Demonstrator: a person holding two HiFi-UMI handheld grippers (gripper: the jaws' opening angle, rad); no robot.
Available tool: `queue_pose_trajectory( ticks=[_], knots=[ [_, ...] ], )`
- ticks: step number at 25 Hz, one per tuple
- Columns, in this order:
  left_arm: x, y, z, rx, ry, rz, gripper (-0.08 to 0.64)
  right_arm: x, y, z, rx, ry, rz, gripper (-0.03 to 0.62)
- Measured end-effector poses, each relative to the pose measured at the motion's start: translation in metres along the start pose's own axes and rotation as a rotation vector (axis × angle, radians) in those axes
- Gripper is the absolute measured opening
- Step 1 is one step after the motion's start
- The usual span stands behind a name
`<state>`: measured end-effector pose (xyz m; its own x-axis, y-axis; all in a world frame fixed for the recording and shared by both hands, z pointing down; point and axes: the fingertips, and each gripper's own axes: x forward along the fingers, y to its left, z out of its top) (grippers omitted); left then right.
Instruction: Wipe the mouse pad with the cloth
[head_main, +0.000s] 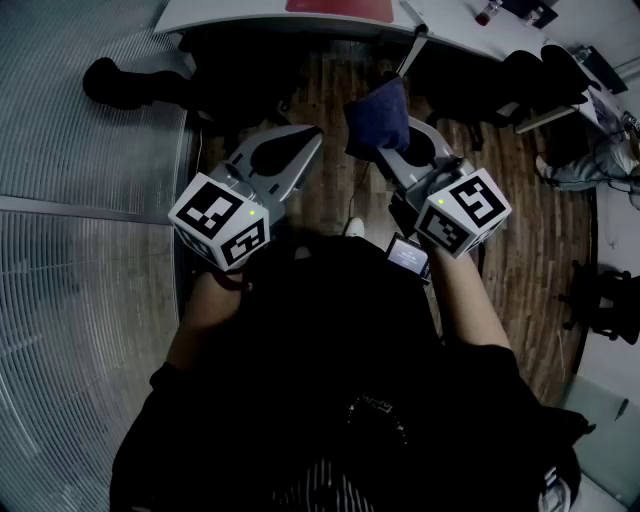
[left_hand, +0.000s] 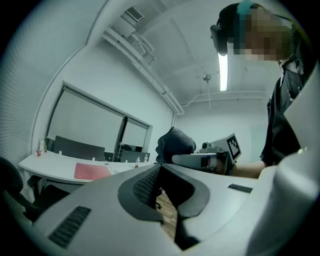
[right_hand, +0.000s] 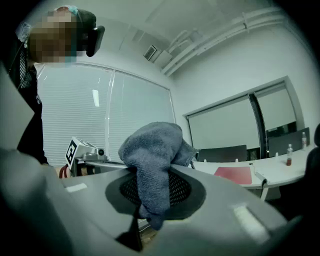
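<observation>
Scanning from the left in the head view, I find the left gripper (head_main: 308, 135) held over the wooden floor (head_main: 525, 260), pointing toward the desk (head_main: 215, 15). In the left gripper view its jaws are pressed together at the tips, with nothing between them.

The mouse pad (head_main: 340, 5) is a red rectangle lying flat on the white desk at the top edge of the head view, well apart from both grippers. It also appears on the desk in the left gripper view (left_hand: 92, 171) and the right gripper view (right_hand: 234, 175).

The cloth (head_main: 378, 112) is dark blue and bunched, raised in the air short of the desk edge. The right gripper (head_main: 388, 152) is clamped on it. In the right gripper view, the cloth (right_hand: 150, 150) bulges above the closed jaws and one fold hangs down through the opening behind the tips. Both grippers sit side by side at about the same height, not touching.
</observation>
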<state>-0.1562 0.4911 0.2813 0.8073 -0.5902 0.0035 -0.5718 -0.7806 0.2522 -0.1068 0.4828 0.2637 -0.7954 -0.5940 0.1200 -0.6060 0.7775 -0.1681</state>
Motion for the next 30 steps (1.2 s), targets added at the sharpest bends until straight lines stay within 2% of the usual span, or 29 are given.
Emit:
queue_pose_trajectory(
  ticks=[5,10,16,24,30],
  knots=[
    [-0.002,0.005,-0.002,0.017,-0.005,0.000,0.008,0.005,-0.009,0.001,-0.078,-0.012,0.007,0.063],
    [-0.005,0.008,-0.001,0.021,-0.019,0.000,0.008,0.006,-0.010,-0.002,-0.064,-0.014,0.012,0.064],
    [0.009,-0.001,0.003,0.022,-0.013,0.008,0.008,-0.003,-0.013,0.008,-0.037,-0.028,0.075,0.064],
    [0.033,0.013,0.001,0.004,0.013,0.033,0.008,-0.008,-0.058,0.011,0.004,-0.040,0.065,0.066],
    [0.074,0.028,0.001,0.002,0.035,0.042,0.008,-0.013,-0.103,0.017,0.001,-0.046,0.069,0.066]
  ],
)
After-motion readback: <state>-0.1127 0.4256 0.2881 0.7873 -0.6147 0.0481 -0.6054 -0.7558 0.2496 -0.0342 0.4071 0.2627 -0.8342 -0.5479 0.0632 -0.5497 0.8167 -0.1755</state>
